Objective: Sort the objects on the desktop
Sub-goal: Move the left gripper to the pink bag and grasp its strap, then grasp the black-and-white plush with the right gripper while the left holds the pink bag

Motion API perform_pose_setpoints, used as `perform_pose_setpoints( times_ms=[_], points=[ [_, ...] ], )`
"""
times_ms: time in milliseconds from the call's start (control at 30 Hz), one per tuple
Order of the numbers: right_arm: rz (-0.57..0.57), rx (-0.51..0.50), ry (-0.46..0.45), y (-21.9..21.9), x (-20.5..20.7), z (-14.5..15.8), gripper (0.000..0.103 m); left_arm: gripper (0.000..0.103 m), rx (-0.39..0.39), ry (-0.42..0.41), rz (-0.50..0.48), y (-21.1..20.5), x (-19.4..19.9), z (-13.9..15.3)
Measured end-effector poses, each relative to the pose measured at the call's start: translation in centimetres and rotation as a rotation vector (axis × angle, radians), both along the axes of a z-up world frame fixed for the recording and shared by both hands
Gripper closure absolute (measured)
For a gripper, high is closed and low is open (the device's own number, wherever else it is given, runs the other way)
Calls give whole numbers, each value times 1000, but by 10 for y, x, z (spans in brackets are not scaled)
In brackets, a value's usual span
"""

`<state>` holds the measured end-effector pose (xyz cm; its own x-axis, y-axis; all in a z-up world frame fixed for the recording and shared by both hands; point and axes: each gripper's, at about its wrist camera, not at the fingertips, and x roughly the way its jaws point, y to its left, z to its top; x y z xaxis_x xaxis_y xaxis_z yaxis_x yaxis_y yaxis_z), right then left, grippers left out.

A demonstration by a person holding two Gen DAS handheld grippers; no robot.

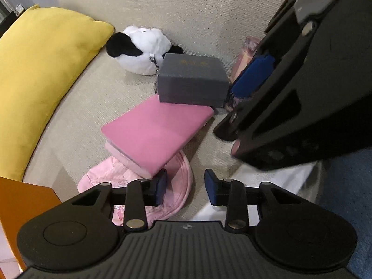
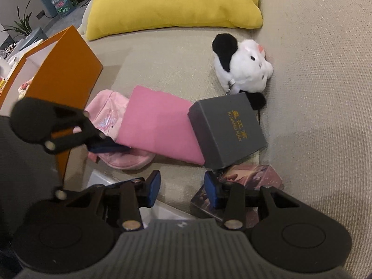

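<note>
A grey box (image 1: 191, 79) (image 2: 229, 130) lies on the far end of a pink notebook (image 1: 155, 132) (image 2: 158, 130), which rests on a pale pink cap (image 1: 139, 181) (image 2: 109, 116). A black-and-white plush toy (image 1: 141, 48) (image 2: 241, 67) sits behind them on the beige sofa. A purple picture box (image 2: 251, 181) (image 1: 245, 58) lies by the grey box. My left gripper (image 1: 186, 186) (image 2: 109, 147) is open over the cap's brim, holding nothing. My right gripper (image 2: 182, 186) (image 1: 246, 107) is open and empty, its right finger above the purple box.
A yellow cushion (image 1: 39, 81) (image 2: 174, 4) leans on the sofa back. An open orange box (image 2: 58, 74) (image 1: 21, 200) stands at the sofa's edge beside the cap. A white object (image 2: 109, 181) (image 1: 267, 174) lies under the grippers. Blue floor (image 1: 348, 186) lies beyond the sofa's edge.
</note>
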<state>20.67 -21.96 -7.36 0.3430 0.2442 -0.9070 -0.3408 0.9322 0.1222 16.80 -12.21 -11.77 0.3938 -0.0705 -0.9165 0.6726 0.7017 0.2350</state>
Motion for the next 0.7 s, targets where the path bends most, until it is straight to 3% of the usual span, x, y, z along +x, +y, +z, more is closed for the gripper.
perform_pose_setpoints(
  times_ms=[200,333,467,533,700],
  points=[
    [-1,19,4,0,1,1,59,90,-47,-10,32,17,0,14],
    [0,20,3,2,-2,2,59,92,-100,-35,62,37,-3,36],
    [31,44,-1,11,-4,8,61,96,-211,-59,106,64,-4,66],
    [43,47,-13,16,-4,11,69,96,-265,-74,122,74,-6,79],
    [63,94,9,36,5,9,72,96,-316,-61,188,97,-5,86]
  ],
)
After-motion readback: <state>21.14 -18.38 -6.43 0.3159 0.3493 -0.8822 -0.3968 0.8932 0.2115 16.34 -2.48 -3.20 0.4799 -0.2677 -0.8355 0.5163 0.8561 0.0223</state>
